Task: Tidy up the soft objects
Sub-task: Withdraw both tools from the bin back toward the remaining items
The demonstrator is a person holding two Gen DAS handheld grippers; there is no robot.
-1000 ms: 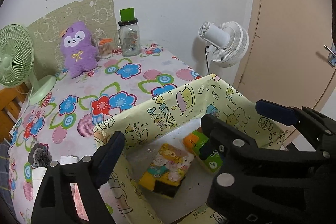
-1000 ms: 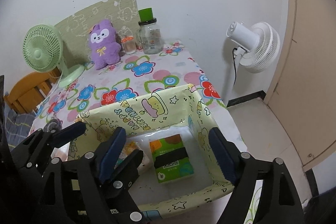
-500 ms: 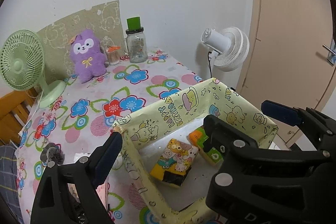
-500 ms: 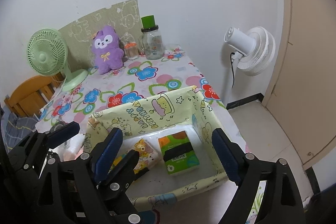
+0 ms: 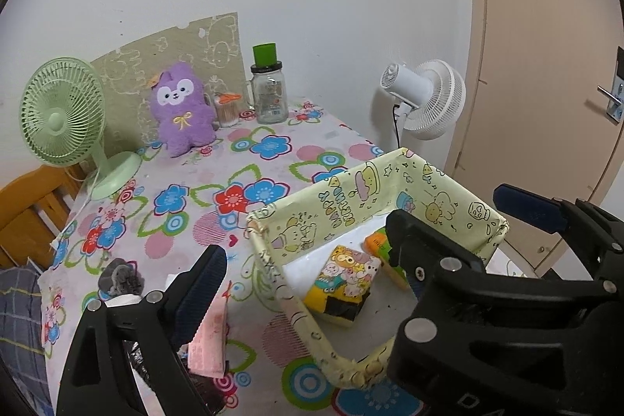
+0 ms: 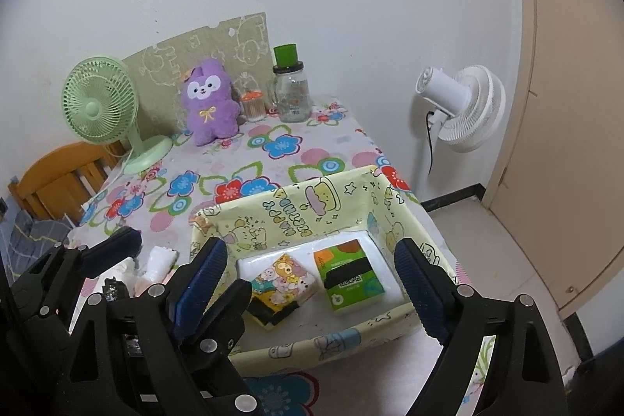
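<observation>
While both grippers hung open and empty over the yellow box (image 6: 343, 199), the left gripper (image 5: 312, 244) and right gripper (image 6: 312, 273) held nothing. Two tissue packs (image 6: 282, 279) lay inside. Far back sat the purple plush (image 6: 210, 104), probably light and squishy; its round belly looked best to pinch.

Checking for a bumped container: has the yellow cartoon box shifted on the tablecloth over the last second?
No. The yellow box sits by the same red and blue flowers of the tablecloth throughout; it only looks smaller in the right wrist view.
</observation>
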